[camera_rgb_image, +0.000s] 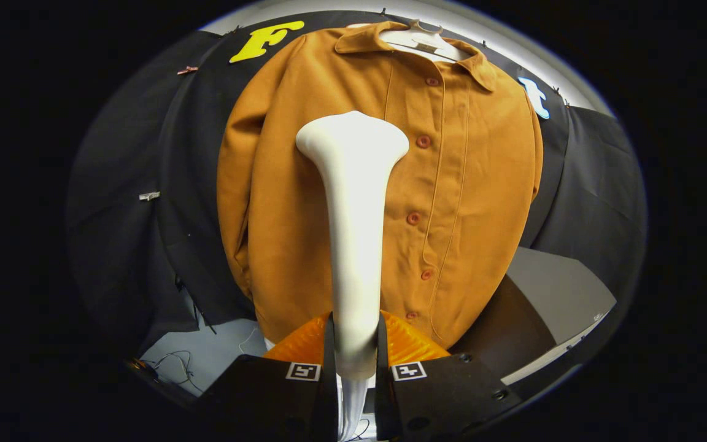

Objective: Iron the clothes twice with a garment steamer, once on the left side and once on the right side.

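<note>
White plastic forms the garment steamer (353,233), which stands upright between the two fingers of the tongs (355,353). Both fingers press against the lower part of its handle, one on each side, so the tongs are pinching the steamer. The handle is narrow where it is clamped and widens upward into a broad, rounded head well ahead of the fingertips. A pale cord or hose (353,405) runs down from the base of the handle between the fingers.

Directly beyond the steamer head hangs a mustard-brown shirt (304,202) with a collar and a row of matching buttons (423,142) down its placket. The steamer head lies in front of the shirt's chest area, to the left of the button row; whether it touches the fabric cannot be told. The shirt is buttoned and hangs on a light-coloured hanger (424,38) at its collar, above and beyond the tongs.

Behind the shirt, black cloth (145,159) covers the booth wall on both sides of the tongs. A grey tabletop (559,288) lies to the right of the fingers, below the shirt's hem. To the left of the fingers, thin dark cables (175,362) lie on a pale surface.
</note>
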The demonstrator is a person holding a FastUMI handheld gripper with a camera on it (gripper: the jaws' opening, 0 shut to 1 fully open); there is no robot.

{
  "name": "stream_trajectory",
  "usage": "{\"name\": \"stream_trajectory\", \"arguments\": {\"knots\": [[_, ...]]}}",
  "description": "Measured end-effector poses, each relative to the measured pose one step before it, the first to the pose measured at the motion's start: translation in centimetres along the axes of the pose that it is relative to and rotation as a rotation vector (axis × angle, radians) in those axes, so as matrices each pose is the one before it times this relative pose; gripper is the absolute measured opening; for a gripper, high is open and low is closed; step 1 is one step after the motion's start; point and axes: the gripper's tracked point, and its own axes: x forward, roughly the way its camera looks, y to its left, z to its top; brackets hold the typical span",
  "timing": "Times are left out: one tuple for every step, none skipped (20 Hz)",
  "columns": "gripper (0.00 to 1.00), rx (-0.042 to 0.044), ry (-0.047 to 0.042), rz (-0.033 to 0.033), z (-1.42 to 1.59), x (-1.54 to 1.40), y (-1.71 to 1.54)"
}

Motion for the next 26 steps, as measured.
{"name": "stream_trajectory", "arguments": {"knots": [[0.27, 0.0, 0.01566, 0.002, -0.817, 0.088, 0.018], [0.27, 0.00048, 0.01425, 0.00202, -0.738, 0.063, 0.052], [0.27, 0.00142, 0.01416, 0.00166, -0.683, 0.059, 0.047], [0.27, 0.0002, 0.01353, 0.00177, -0.619, 0.07, -0.026], [0.27, 0.00001, 0.01184, 0.00147, -0.655, -0.028, 0.071], [0.27, -0.00063, 0.0123, 0.00263, -0.612, -0.032, 0.052], [0.27, 0.00072, 0.01193, 0.00277, -0.64, -0.006, -0.021], [0.27, 0.00079, 0.0095, 0.0027, -0.495, -0.092, -0.025], [0.27, -0.00145, 0.01041, 0.00219, -0.505, -0.218, 0.004], [0.27, 0.00279, 0.00768, 0.00223, -0.469, -0.259, -0.052], [0.27, 0.00191, 0.00691, 0.00357, -0.35, -0.404, -0.06], [0.27, 0.00066, 0.00268, 0.00343, -0.288, -0.317, 0.01], [0.27, 0.00226, -0.00419, 0.00529, -0.277, -0.398, -0.006], [0.27, 0.00082, -0.00913, 0.00363, -0.029, -0.436, -0.077], [0.27, -0.00071, -0.00947, 0.00255, -0.001, -0.527, -0.039], [0.27, -0.00036, -0.00738, 0.002, 0.117, -0.552, -0.168], [0.27, 0.00131, -0.00685, 0.00312, 0.019, -0.553, -0.156], [0.27, 0.0045, -0.00579, 0.00075, 0.136, -0.572, -0.135], [0.27, 0.00557, -0.00541, -0.0008, 0.059, -0.471, -0.305], [0.27, 0.00541, -0.00746, -0.0017, 0.182, -0.531, -0.27], [0.27, 0.00481, -0.00912, -0.00194, 0.102, -0.504, -0.289], [0.27, 0.00125, -0.0071, -0.00119, 0.118, -0.42, -0.282], [0.27, -0.0004, -0.00556, -0.00101, 0.004, -0.473, -0.415], [0.27, 0.00185, -0.00611, -0.00225, 0.148, -0.576, -0.346], [0.27, 0.00386, -0.00769, -0.0023, 0.256, -0.576, -0.287], [0.27, 0.00545, -0.00739, -0.00261, 0.287, -0.659, -0.351]]}}
